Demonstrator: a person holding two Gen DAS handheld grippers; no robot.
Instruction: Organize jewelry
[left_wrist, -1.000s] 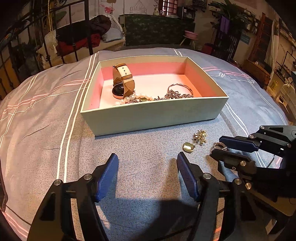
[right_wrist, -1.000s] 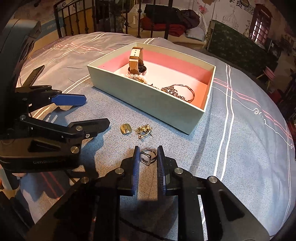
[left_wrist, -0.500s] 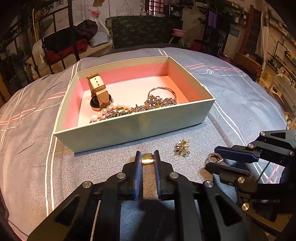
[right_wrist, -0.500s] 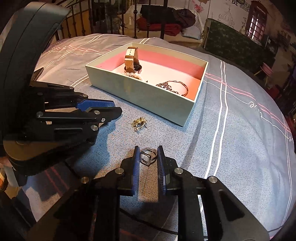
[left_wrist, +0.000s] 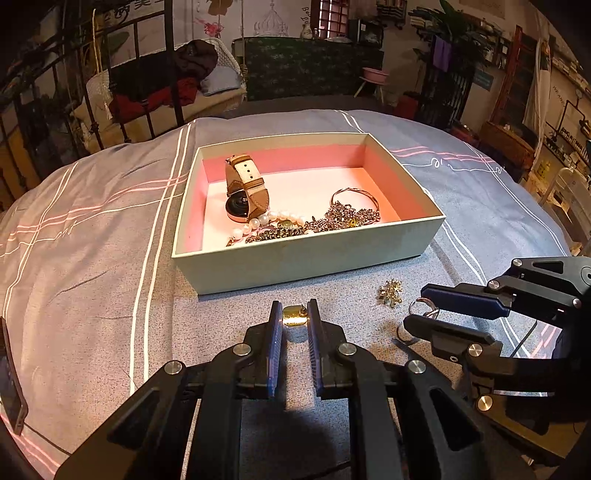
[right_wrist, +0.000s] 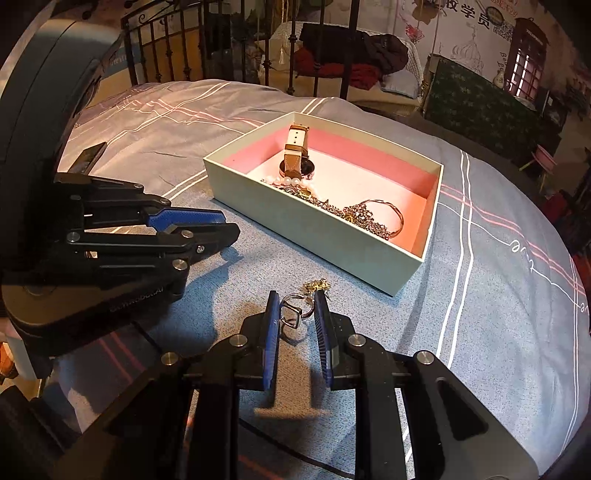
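**Both jaws gripping jewelry on the bed**

I see the grey-blue striped bedspread (left_wrist: 92, 258) carrying the pale green cardboard box with pink lining (left_wrist: 303, 258) near its middle. My left gripper (left_wrist: 294, 317) has its jaws nearly closed on the small gold pendant (left_wrist: 293, 318). My right gripper (right_wrist: 297, 314) pinches the silver wire ring (right_wrist: 293, 314). The gold brooch (left_wrist: 389, 292) lies between them.

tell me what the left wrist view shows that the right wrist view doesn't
Only the left wrist view: the gold pendant pinched in the left tongs; in the right wrist view those tongs hide it.

Only the right wrist view: the silver ring seen clearly between the right tongs, showing its squared frame.

Both: the open box holding the watch, pearls and chains, and the gold brooch lying loose on the bedspread.
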